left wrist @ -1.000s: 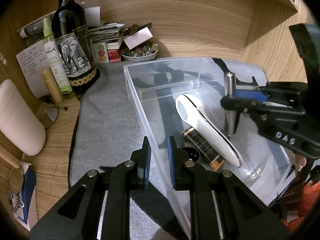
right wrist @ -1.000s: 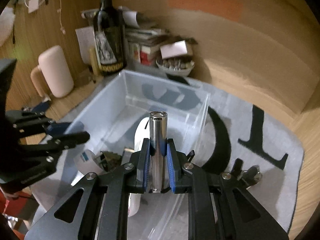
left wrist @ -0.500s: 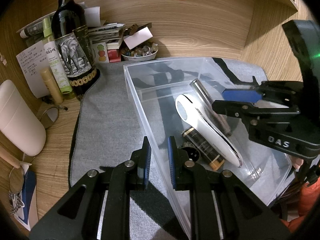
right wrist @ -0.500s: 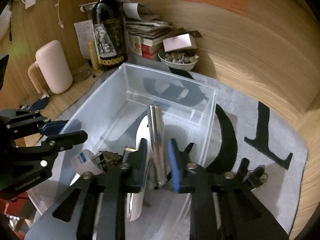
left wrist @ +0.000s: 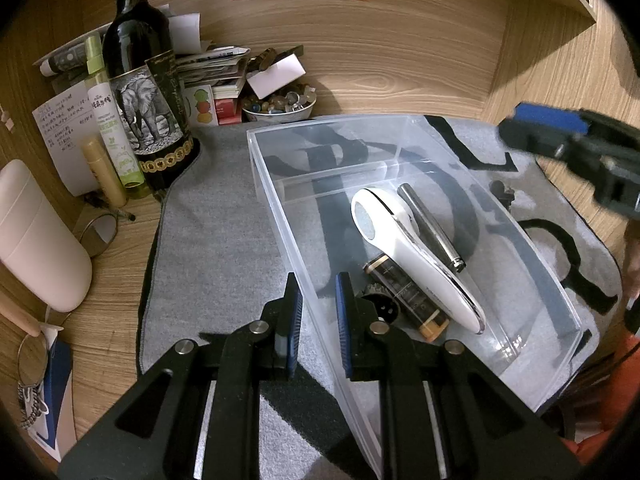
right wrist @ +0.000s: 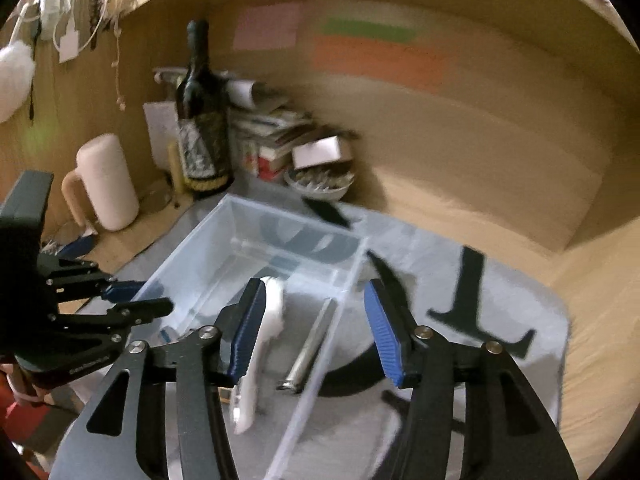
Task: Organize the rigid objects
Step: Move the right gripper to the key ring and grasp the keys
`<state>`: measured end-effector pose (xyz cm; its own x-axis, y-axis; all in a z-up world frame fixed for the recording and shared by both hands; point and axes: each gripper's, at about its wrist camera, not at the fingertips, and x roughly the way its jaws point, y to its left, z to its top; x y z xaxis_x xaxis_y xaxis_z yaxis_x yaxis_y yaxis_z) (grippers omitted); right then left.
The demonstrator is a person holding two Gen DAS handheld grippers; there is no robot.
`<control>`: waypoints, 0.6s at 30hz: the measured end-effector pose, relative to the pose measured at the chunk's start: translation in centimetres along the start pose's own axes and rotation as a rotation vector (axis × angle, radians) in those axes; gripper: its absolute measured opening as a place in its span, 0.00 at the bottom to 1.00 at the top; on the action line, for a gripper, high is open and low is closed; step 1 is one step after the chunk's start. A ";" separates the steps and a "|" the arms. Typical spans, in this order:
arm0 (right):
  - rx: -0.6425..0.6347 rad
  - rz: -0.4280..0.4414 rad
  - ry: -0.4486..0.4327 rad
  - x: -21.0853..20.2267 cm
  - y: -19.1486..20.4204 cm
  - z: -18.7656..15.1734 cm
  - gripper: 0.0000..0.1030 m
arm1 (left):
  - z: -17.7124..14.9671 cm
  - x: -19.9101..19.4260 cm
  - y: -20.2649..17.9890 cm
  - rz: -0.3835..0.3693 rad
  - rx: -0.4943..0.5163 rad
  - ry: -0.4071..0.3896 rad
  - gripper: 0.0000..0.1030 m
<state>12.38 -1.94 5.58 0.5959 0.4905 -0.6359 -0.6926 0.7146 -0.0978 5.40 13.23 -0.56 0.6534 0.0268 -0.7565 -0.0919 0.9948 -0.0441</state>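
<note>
A clear plastic bin (left wrist: pixel 320 136) stands on the grey mat. In it lie a white handheld device (left wrist: pixel 404 256), a metal tube (left wrist: pixel 432 228) beside it, a dark cylinder with a gold end (left wrist: pixel 408 296) and a small black round part (left wrist: pixel 380 308). My left gripper (left wrist: pixel 318 312) is shut on the bin's near left wall, one pad on each side. My right gripper (right wrist: pixel 314 292) hovers above the bin's right side, over the metal tube (right wrist: pixel 310 344). Its jaws are opening and nothing is between them. One of its fingers (left wrist: pixel 548 128) shows blurred in the left wrist view.
A wine bottle (left wrist: pixel 140 80), a green spray bottle (left wrist: pixel 108 112), a pale jug (left wrist: pixel 36 240), stacked papers and a bowl of small items (left wrist: pixel 280 106) crowd the back left corner. A small dark clip (left wrist: pixel 504 192) lies on the mat (left wrist: pixel 216 220) right of the bin. Wooden walls close the back.
The right gripper let go of the metal tube, which now lies in the bin beside the white device. The gripper rose, drew back and spread its jaws. The left gripper stayed put.
</note>
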 end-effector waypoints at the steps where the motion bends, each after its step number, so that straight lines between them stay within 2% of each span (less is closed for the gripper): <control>1: 0.004 -0.014 -0.008 -0.3 -0.4 0.1 0.47 | 0.0 0.0 -0.1 0.000 0.001 0.000 0.16; 5: 0.040 -0.078 -0.020 -1.2 -3.2 0.0 0.47 | 0.0 0.0 -0.2 0.002 0.002 -0.001 0.16; 11: 0.134 -0.159 0.028 -0.7 -7.7 -1.6 0.47 | 0.0 0.0 -0.3 0.004 0.002 0.000 0.16; 18: 0.249 -0.180 0.120 1.7 -11.3 -4.7 0.47 | -0.2 0.0 -0.4 0.011 0.002 0.002 0.16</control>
<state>19.29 -11.53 2.00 0.6376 0.2933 -0.7124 -0.4509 0.8919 -0.0363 5.32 12.76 -0.70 0.6509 0.0376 -0.7583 -0.0975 0.9946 -0.0343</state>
